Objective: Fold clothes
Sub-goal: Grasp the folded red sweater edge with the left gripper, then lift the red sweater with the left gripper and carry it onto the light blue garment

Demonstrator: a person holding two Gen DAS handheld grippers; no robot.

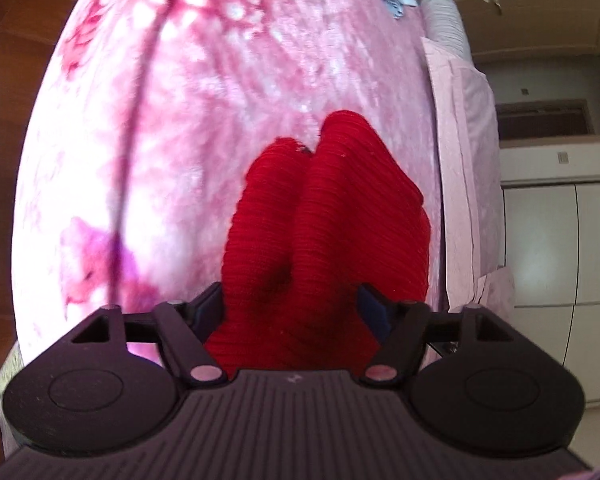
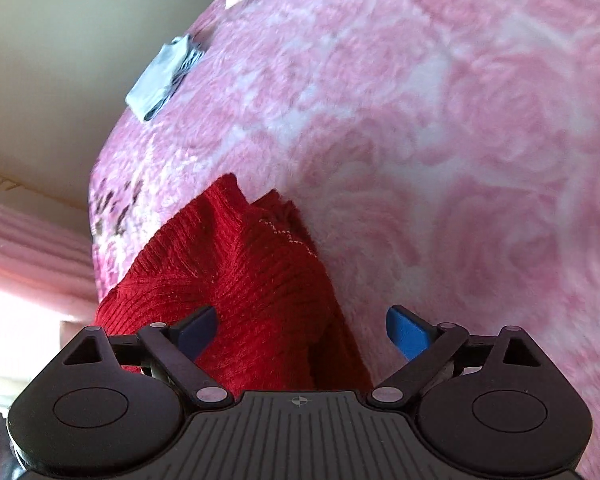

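A red ribbed knit garment [image 1: 340, 200] lies bunched on a pink flowered blanket [image 1: 180, 140]. In the left wrist view its thick fold fills the whole gap between the dark pads, and my left gripper [image 1: 291, 308] is shut on it. In the right wrist view the same red garment [image 2: 240, 272] runs under the left finger [image 2: 198, 332]. The blue right finger [image 2: 406, 332] stands clear of it over the blanket [image 2: 460, 160]. My right gripper [image 2: 302, 332] is open wide, with cloth only partly between its jaws.
A folded pale blue and white cloth [image 2: 162, 78] lies near the blanket's far edge. A light pink pillow [image 1: 464, 120] lines the bed's right side, with white cabinets [image 1: 560, 240] beyond. Wooden floor [image 1: 16, 60] shows at the left.
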